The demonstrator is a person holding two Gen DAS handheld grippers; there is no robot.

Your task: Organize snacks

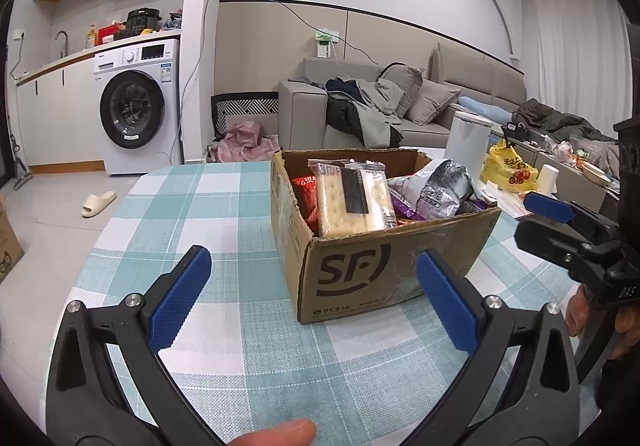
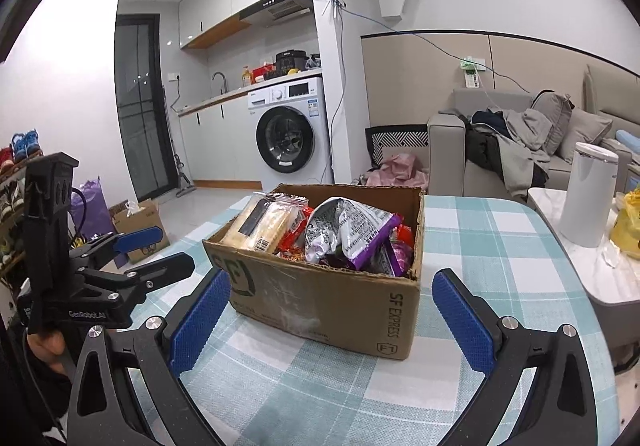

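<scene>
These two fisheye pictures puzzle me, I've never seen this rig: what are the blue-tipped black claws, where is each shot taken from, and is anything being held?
No robot here: a person holds a hand-operated gripper in each hand, each with a camera looking along its fingers. One picture is from the left gripper, the other from the right gripper. Each also glimpses its partner at the edge. Both are open and hold nothing. On the checked tablecloth stands an open cardboard box containing snacks: a cracker pack, a silver and purple bag and red packets.
</scene>
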